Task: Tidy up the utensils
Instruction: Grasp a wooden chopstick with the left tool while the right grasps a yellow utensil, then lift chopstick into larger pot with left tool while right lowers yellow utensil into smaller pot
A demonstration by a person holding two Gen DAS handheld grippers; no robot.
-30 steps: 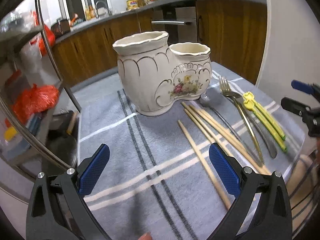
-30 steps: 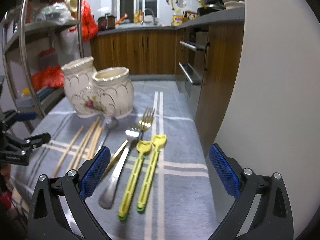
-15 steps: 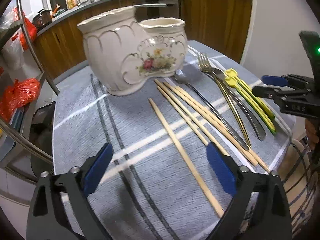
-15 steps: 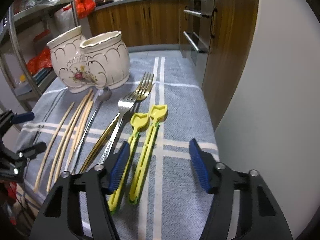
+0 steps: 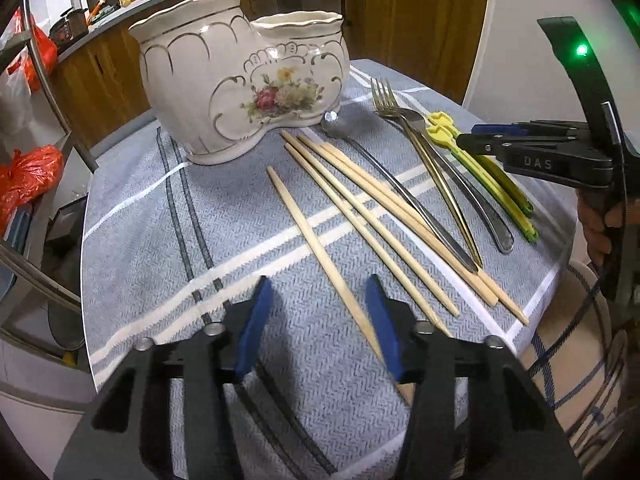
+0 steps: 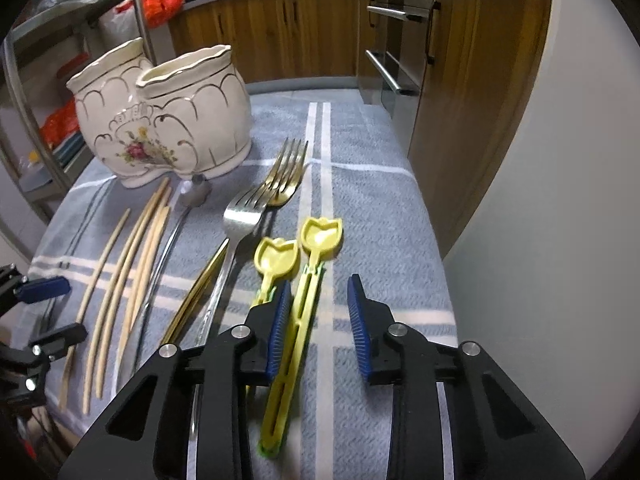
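Note:
A white floral ceramic holder (image 5: 244, 84) with two openings stands at the back of the grey striped cloth (image 5: 160, 216); it also shows in the right wrist view (image 6: 168, 120). Several wooden chopsticks (image 5: 360, 216), a long spoon (image 5: 400, 196), a gold fork (image 5: 436, 168), a silver fork (image 6: 236, 224) and two yellow-green spoons (image 6: 308, 276) lie in front of it. My left gripper (image 5: 318, 326) is open, low over the near end of the leftmost chopstick (image 5: 316, 240). My right gripper (image 6: 318, 322) is open, its jaws either side of the right yellow spoon's handle.
A metal rack (image 5: 44, 92) with red bags (image 5: 24, 180) stands left of the table. Wooden cabinets (image 6: 304, 28) and an oven (image 6: 388, 48) lie behind. A white wall (image 6: 560, 200) runs along the table's right edge. A checked bag (image 5: 568, 364) sits below the near corner.
Both grippers have moved lower and closer to the utensils, and both jaws have narrowed. The left now straddles the leftmost chopstick's end, the right the yellow spoon handle.

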